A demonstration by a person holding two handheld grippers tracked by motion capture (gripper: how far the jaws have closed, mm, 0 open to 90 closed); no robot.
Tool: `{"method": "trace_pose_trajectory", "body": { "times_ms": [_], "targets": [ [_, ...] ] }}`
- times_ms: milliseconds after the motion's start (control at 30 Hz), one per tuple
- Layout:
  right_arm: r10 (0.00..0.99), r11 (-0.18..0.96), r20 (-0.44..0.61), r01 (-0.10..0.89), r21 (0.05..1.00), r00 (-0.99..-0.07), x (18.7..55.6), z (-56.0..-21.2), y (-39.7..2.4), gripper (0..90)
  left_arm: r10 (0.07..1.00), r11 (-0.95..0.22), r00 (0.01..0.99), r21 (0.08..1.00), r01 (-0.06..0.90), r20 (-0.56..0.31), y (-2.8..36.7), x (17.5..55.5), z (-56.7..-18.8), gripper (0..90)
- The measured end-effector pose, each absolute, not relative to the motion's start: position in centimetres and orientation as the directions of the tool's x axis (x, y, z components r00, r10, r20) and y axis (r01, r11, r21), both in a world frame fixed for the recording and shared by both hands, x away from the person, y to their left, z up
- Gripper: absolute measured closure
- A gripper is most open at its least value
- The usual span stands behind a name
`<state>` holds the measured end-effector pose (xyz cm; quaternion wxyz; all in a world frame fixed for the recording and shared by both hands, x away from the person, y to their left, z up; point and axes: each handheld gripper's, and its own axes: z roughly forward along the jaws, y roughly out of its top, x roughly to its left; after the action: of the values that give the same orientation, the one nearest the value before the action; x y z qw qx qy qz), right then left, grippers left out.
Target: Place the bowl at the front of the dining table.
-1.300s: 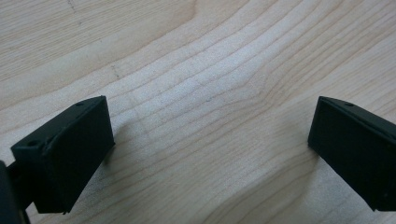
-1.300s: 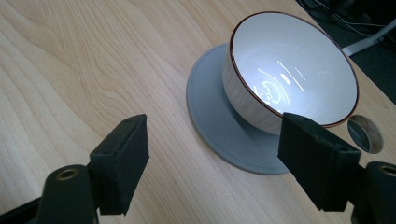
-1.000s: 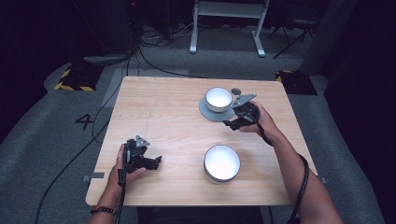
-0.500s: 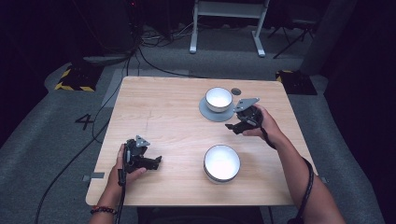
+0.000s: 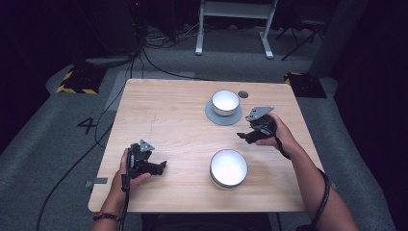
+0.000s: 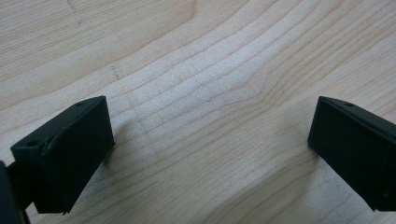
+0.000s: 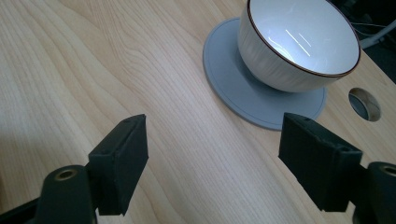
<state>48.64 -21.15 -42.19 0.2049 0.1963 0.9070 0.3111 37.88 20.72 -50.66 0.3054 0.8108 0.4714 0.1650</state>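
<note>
Right gripper held just above the bench at its right side, near the far bowl and angled toward it; jaws apart, nothing between them, bare wood seen in the gap in the right gripper view. Not touching bowl or coaster.

Far bowl: white, glossy inside with streaks of reflected light, thin dark line along the rim, faint vertical ribbing on the outer wall. Upright, seated on a round grey coaster with a raised edge; coaster wider than the bowl's foot, showing all round it. Placed toward the far right of the bench, just beside a small round hole in the bench top.

Second bowl: same white with dark rim, appearing larger in the high view, upright, directly on the wood near the front edge, well apart from the first. Interior of both apparently empty.

Left gripper low over the front left of the bench, jaws wide apart, plain wood grain between them in the left gripper view. Well apart from both bowls.
</note>
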Motion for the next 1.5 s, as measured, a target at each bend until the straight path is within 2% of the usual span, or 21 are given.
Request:
{"method": "trace_pose_trajectory", "body": {
  "times_ms": [1100, 1500],
  "targets": [
    [0.456, 0.755, -0.258, 0.217, 0.618, -0.852, 44.0, -44.0, -24.0, 23.4, 0.865, -0.368, 0.502, 0.650, 0.664, -0.023, 20.7, 37.9, -50.7, 0.2],
    [0.470, 0.753, -0.237, 0.246, 0.611, -0.850, 43.0, -45.0, -25.3, 23.3, 0.865, -0.368, 0.502, 0.650, 0.665, -0.024, 20.7, 37.9, -50.7, 0.2]
  ]
}}
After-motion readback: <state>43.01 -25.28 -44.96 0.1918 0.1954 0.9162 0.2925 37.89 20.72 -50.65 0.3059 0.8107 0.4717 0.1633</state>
